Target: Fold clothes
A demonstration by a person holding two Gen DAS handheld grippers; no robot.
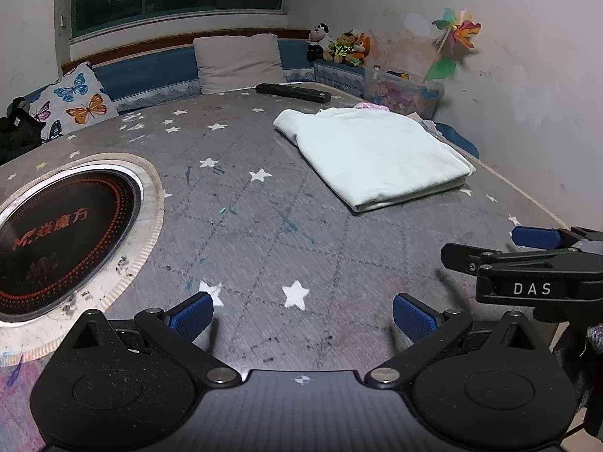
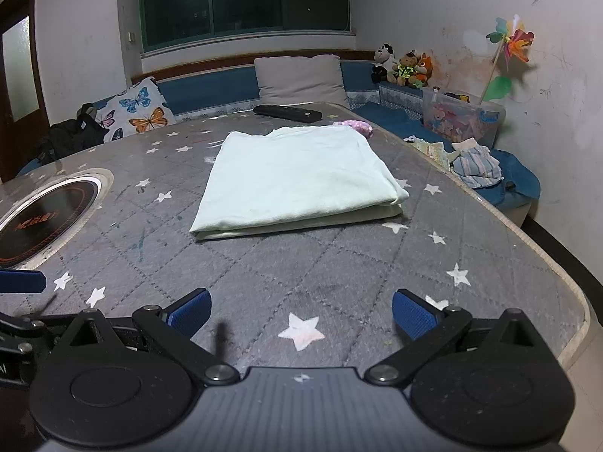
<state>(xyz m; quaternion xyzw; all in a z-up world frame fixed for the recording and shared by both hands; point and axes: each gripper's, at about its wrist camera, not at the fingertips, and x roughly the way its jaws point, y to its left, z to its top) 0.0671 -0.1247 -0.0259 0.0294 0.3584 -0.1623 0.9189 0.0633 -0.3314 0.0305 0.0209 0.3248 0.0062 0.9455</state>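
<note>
A pale green garment [image 1: 377,154] [image 2: 297,177] lies folded into a flat rectangle on the grey star-patterned table [image 1: 241,226] [image 2: 339,275]. My left gripper [image 1: 301,316] hovers open over the table's near edge, well short of the garment, nothing between its blue pads. My right gripper [image 2: 301,314] is open too, empty, facing the garment's near folded edge from a distance. In the left wrist view the right gripper [image 1: 527,252] shows at the right edge, side on. One blue pad of the left gripper [image 2: 20,280] pokes in at the left of the right wrist view.
A round black induction hob [image 1: 56,233] [image 2: 41,214] is set into the table at the left. A black remote [image 2: 288,113] and a pink cloth [image 2: 358,126] lie behind the garment. More clothes [image 2: 475,167] sit on the blue bench at right, near a toy box [image 2: 463,120].
</note>
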